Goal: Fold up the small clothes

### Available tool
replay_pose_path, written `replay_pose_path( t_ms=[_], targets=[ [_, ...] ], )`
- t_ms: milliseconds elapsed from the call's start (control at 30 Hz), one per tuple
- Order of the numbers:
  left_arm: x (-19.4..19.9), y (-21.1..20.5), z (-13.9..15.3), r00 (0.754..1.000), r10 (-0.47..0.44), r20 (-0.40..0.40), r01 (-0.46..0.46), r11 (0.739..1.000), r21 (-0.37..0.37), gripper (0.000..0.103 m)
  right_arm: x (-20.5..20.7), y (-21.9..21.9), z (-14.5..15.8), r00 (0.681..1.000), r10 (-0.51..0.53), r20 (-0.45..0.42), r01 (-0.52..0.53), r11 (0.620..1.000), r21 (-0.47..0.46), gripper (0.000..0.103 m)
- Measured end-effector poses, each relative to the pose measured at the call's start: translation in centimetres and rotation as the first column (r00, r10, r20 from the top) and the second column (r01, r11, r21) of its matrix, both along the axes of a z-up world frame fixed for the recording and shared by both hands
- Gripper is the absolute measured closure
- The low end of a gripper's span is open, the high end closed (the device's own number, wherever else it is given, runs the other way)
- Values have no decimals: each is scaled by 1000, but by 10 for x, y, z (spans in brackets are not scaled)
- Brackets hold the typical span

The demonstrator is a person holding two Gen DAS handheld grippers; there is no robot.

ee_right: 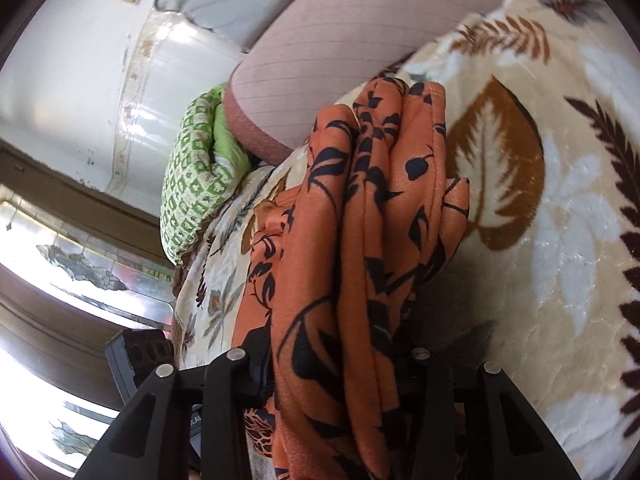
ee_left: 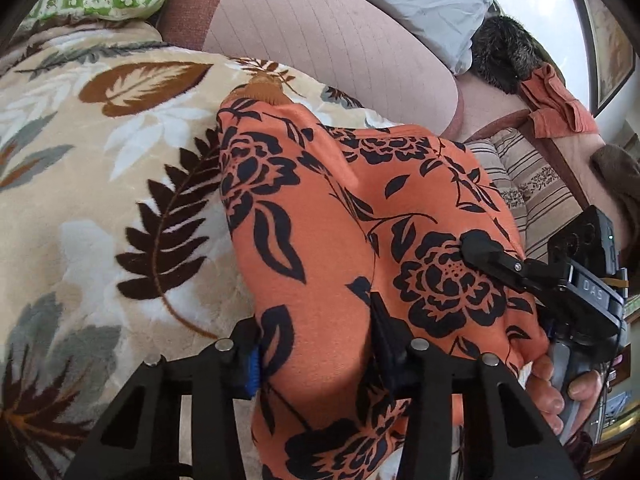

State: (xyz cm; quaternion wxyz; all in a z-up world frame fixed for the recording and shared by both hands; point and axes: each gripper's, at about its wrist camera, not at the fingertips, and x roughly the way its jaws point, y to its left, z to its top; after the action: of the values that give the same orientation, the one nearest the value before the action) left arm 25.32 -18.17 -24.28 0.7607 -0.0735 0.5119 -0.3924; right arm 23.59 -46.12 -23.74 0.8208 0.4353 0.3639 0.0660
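An orange garment with black flower print (ee_left: 320, 220) hangs bunched over the leaf-patterned blanket (ee_left: 100, 160). My left gripper (ee_left: 316, 360) is shut on the garment's near part, cloth filling the gap between its fingers. My right gripper (ee_right: 336, 364) is shut on a thick folded bunch of the same garment (ee_right: 360, 240). The right gripper also shows in the left wrist view (ee_left: 492, 256), its black finger pressed on the cloth at the right, with a hand on its handle.
A pink ribbed cushion (ee_left: 320, 32) and grey pillow (ee_left: 432, 0) lie behind. A green patterned quilt (ee_right: 192, 176) sits at the bed's edge. A striped cushion (ee_left: 532, 184), an orange cloth (ee_left: 556, 108) and a dark furry item (ee_left: 504, 52) lie at the right.
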Motion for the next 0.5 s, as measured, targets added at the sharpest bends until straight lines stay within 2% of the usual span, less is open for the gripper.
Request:
replay_pose_path(
  t_ms=[167, 300, 500],
  targets=[
    [-5, 11, 13, 1000, 16, 20, -16, 1000, 2, 60, -5, 17, 13, 1000, 8, -1, -8, 1000, -6, 62],
    [-15, 33, 33, 997, 31, 65, -31, 1000, -5, 60, -13, 30, 30, 999, 32, 42, -32, 999, -14, 62],
    [-45, 71, 52, 989, 51, 141, -58, 997, 43, 60, -25, 55, 41, 993, 82, 88, -86, 995, 46, 62]
  ],
)
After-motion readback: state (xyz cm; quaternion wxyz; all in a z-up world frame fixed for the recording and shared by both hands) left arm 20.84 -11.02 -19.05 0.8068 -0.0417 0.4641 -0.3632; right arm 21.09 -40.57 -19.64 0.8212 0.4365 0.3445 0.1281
